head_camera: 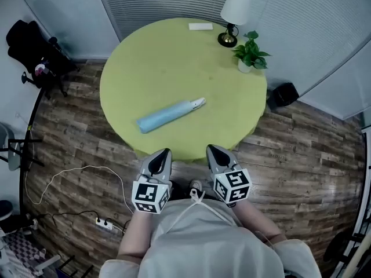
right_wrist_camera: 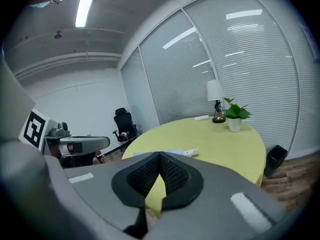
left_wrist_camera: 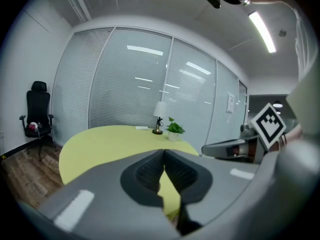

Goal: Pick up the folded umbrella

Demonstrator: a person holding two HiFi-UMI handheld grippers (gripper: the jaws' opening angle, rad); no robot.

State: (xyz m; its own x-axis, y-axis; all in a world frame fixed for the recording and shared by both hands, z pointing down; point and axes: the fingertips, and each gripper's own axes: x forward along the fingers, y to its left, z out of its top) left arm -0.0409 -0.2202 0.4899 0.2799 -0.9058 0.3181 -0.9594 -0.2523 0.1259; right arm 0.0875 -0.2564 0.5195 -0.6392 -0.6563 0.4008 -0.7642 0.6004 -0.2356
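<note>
A folded light-blue umbrella point(head_camera: 170, 114) with a white handle end lies slantwise on the round yellow-green table point(head_camera: 145, 68), toward its near side. My left gripper point(head_camera: 160, 157) and right gripper point(head_camera: 216, 153) hover side by side just short of the table's near edge, both shut and empty. In the right gripper view the umbrella's white handle point(right_wrist_camera: 190, 153) peeks out just above my shut right gripper point(right_wrist_camera: 160, 156). The left gripper view shows my left gripper point(left_wrist_camera: 164, 153) with its tips together over the table; the umbrella is hidden there.
At the table's far side stand a white lamp point(head_camera: 233, 16), a potted plant point(head_camera: 249, 54) and a small white flat object point(head_camera: 200, 26). A black office chair point(head_camera: 35, 57) is at the left, a black bin point(head_camera: 284, 93) at the right. Cables and a power strip point(head_camera: 103, 223) lie on the wooden floor.
</note>
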